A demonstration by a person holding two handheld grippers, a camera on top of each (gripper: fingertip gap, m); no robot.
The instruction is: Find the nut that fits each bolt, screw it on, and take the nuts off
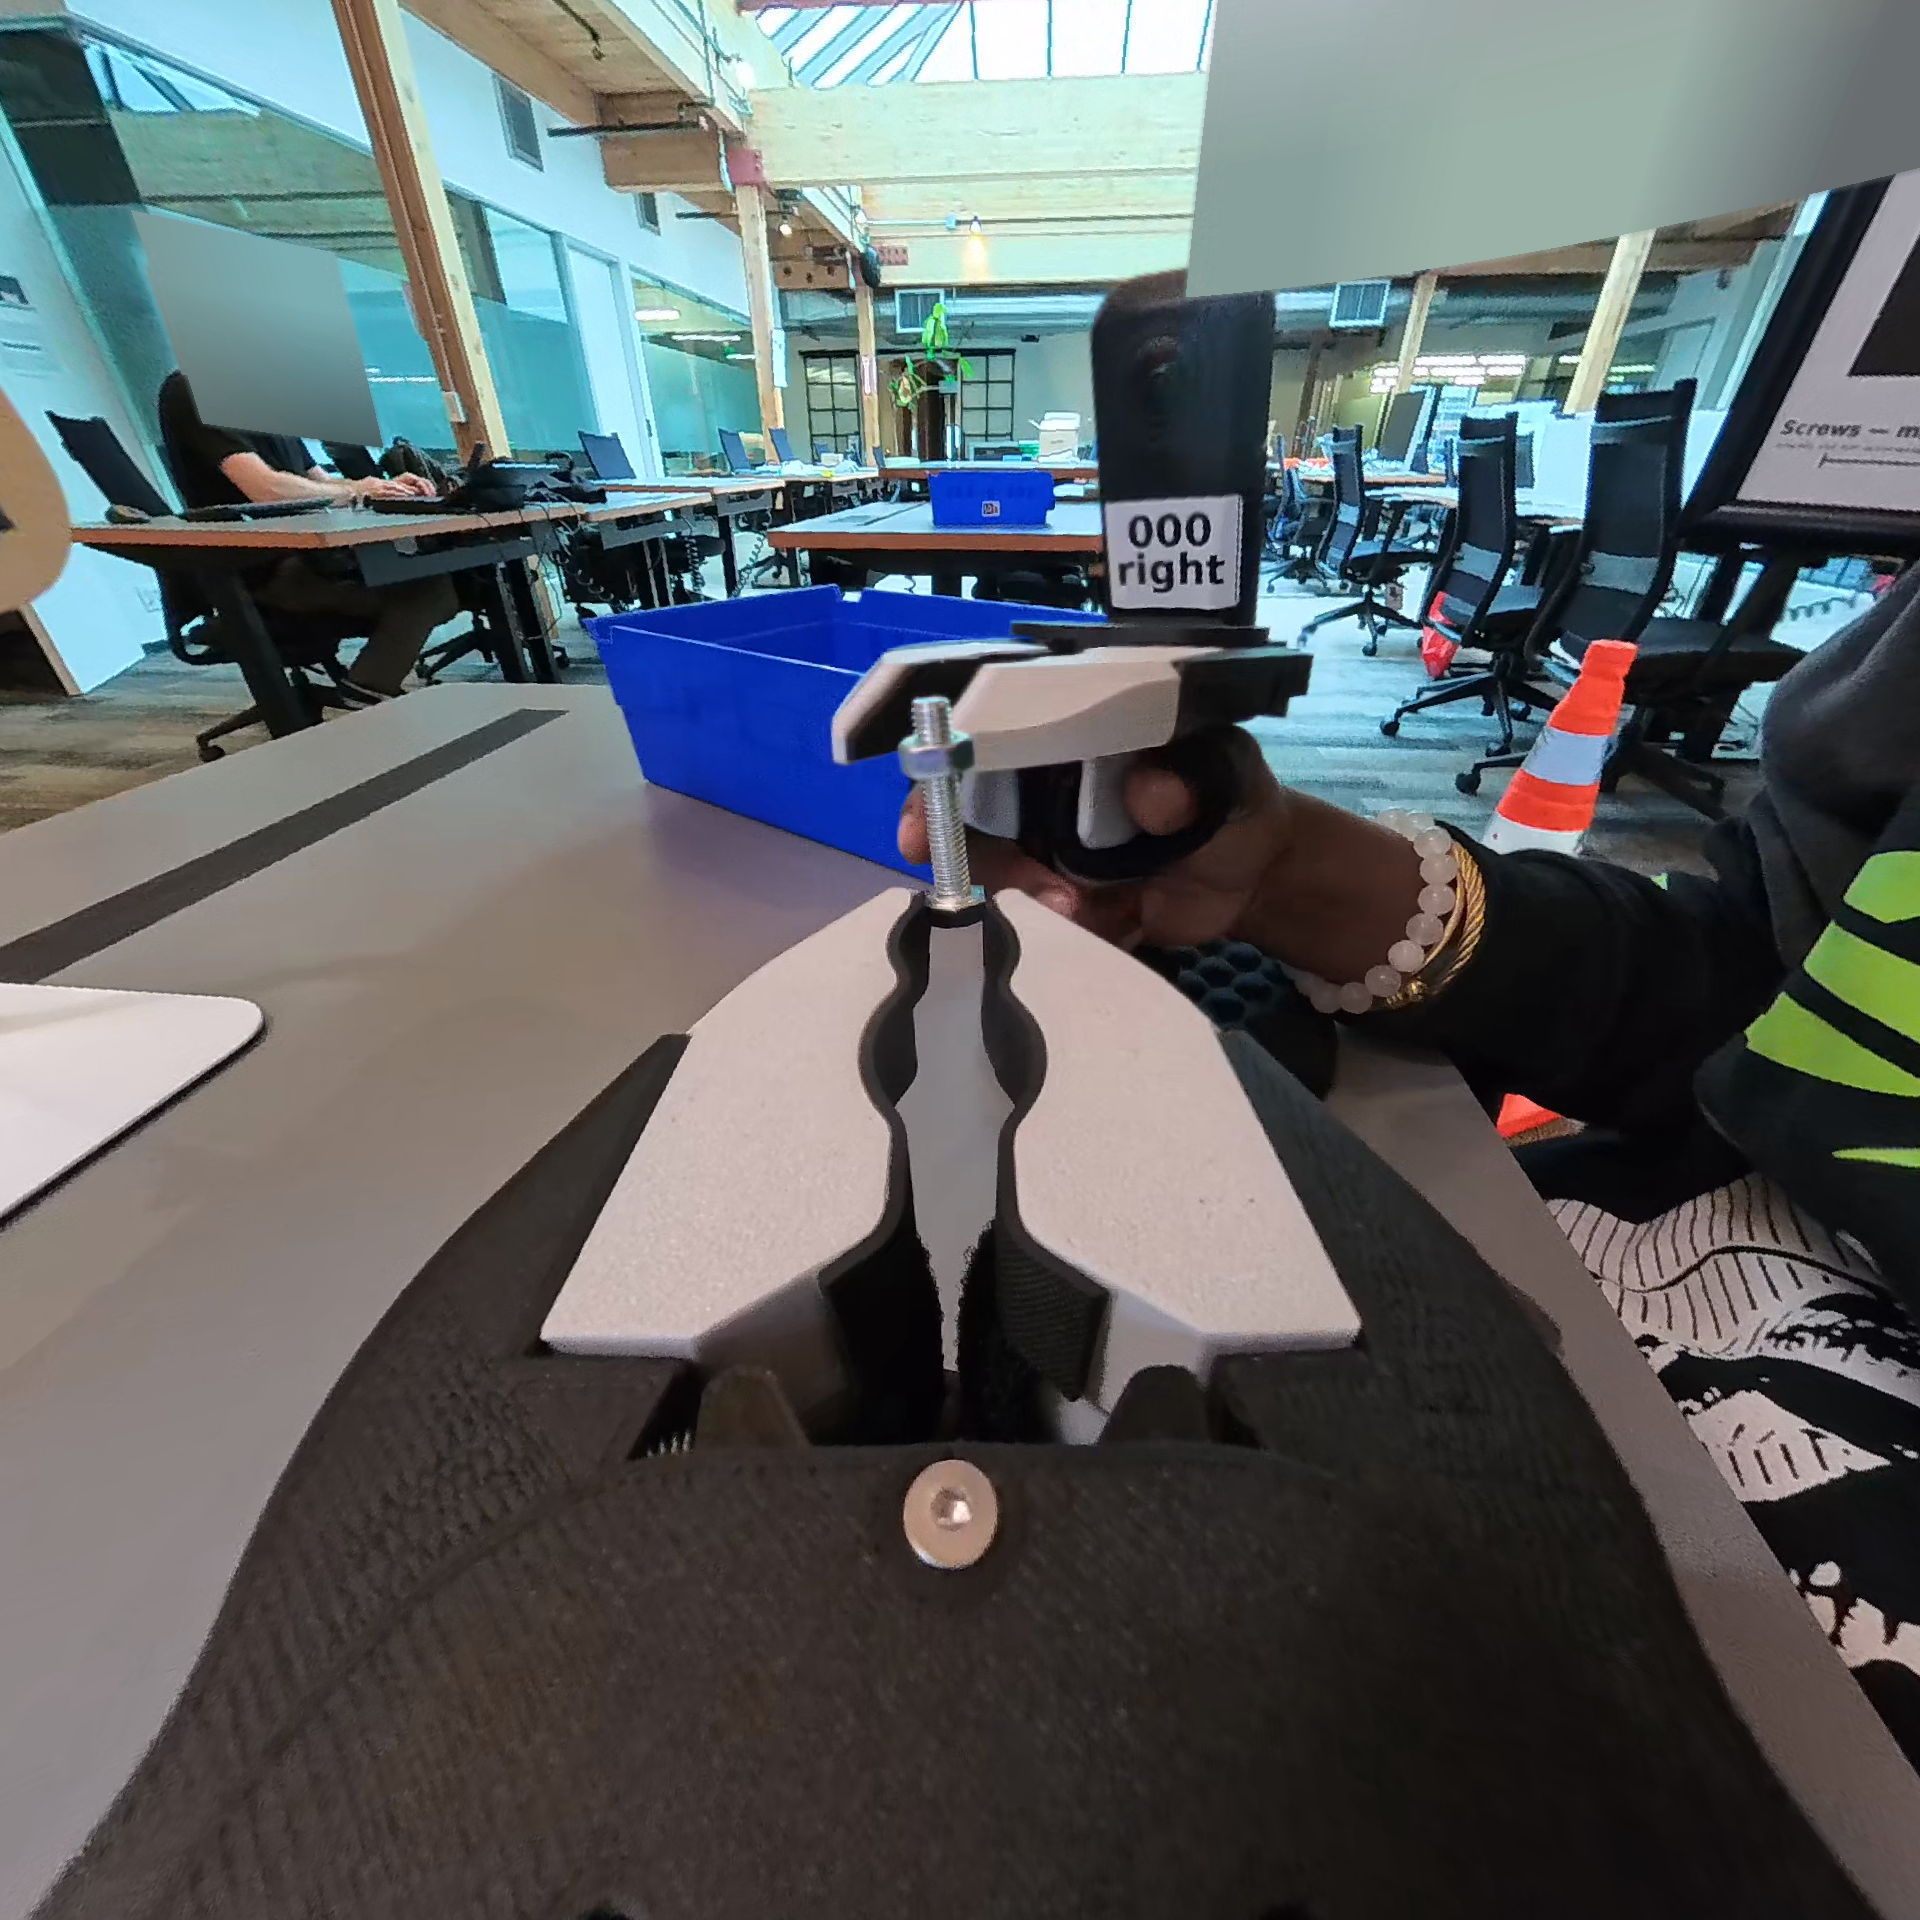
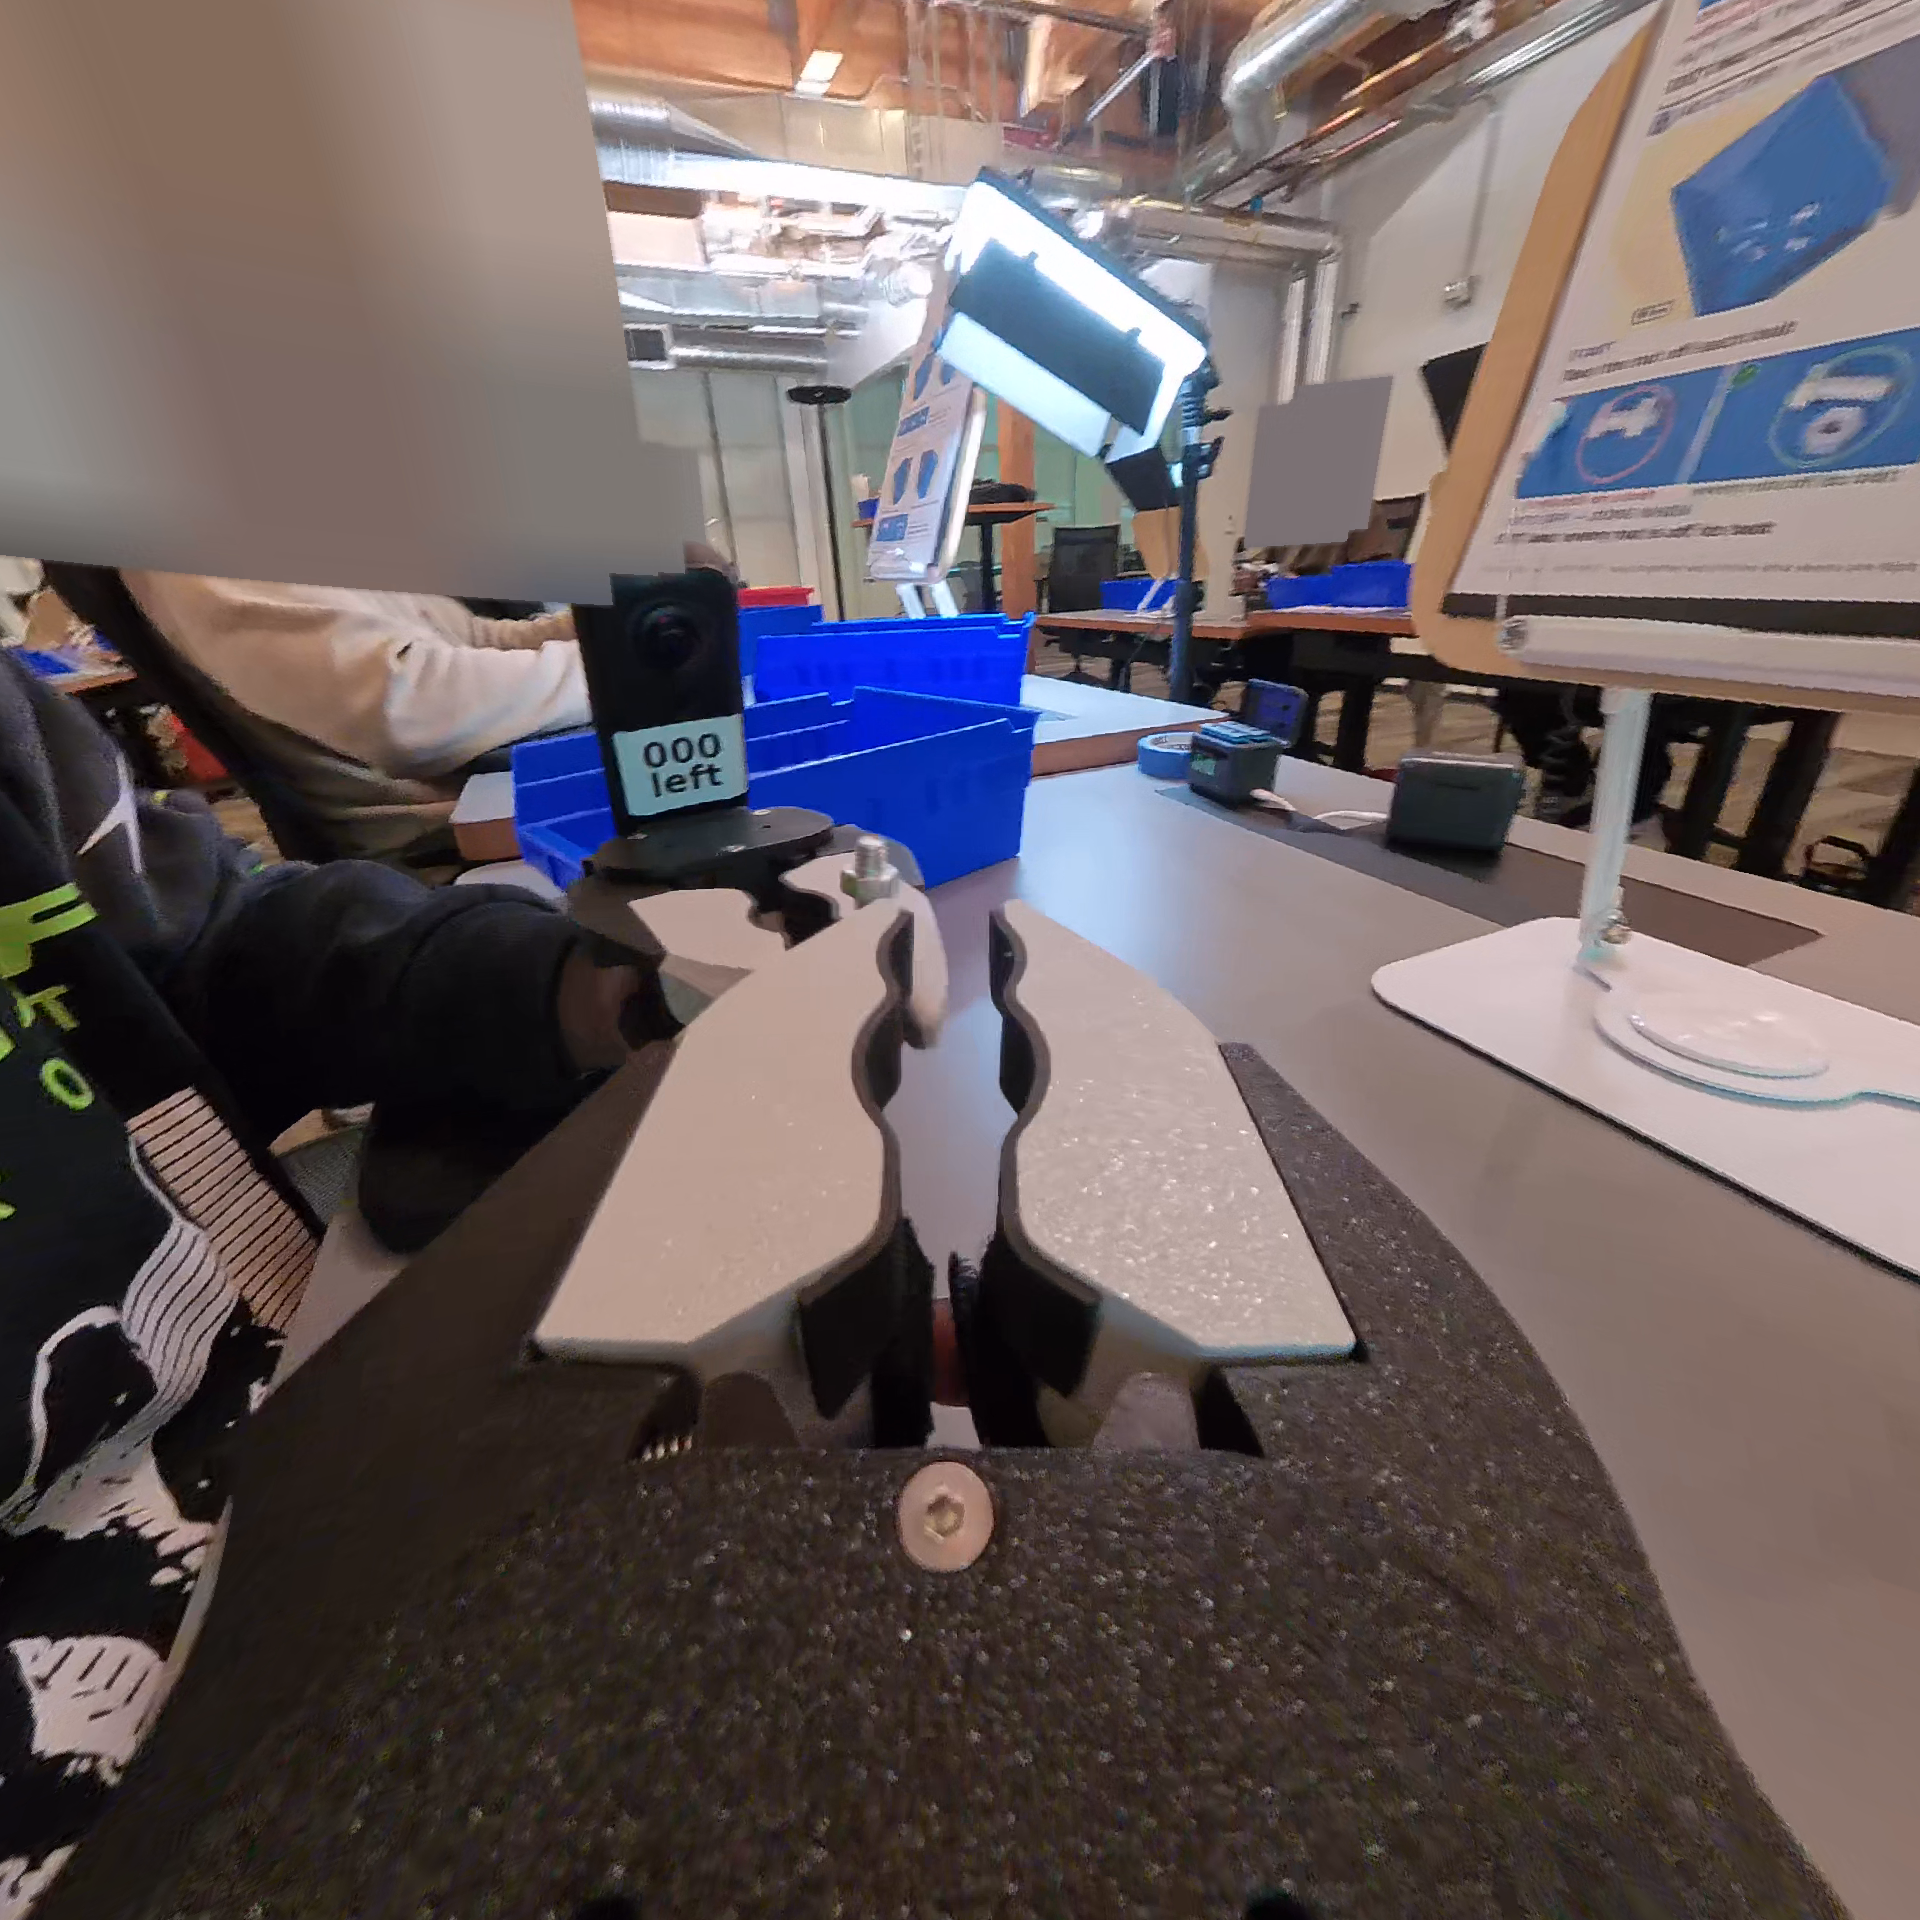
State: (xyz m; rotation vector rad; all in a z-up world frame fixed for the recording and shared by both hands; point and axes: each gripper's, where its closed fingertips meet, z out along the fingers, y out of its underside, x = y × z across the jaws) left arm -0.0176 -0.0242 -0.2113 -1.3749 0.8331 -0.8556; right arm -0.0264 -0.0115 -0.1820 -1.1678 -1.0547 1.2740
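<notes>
Bolt (image 1: 948,821): upright, head clamped at the tips of the left gripper (image 1: 951,914), threaded shank pointing up, clear of the table (image 1: 436,935). Held vertical, probably to present the thread for turning.

Nut (image 1: 935,750): threaded near the top of the shank, a short length of thread showing above it. Right gripper (image 1: 914,727): level with the nut, reaching in from the right. Narrow gap between its fingers in the right wrist view; nut (image 2: 871,881) just outside the left fingertip there. Grip on the nut: cannot tell.

Judged step: turning the nut along the thread; direction not determinable.

Blue bin (image 1: 748,675): beyond both grippers, near the table's far edge. White stand base (image 2: 1662,1029): well to the right of the right gripper. Open table surface between; table's near edge close under the right hand (image 1: 1164,831).
</notes>
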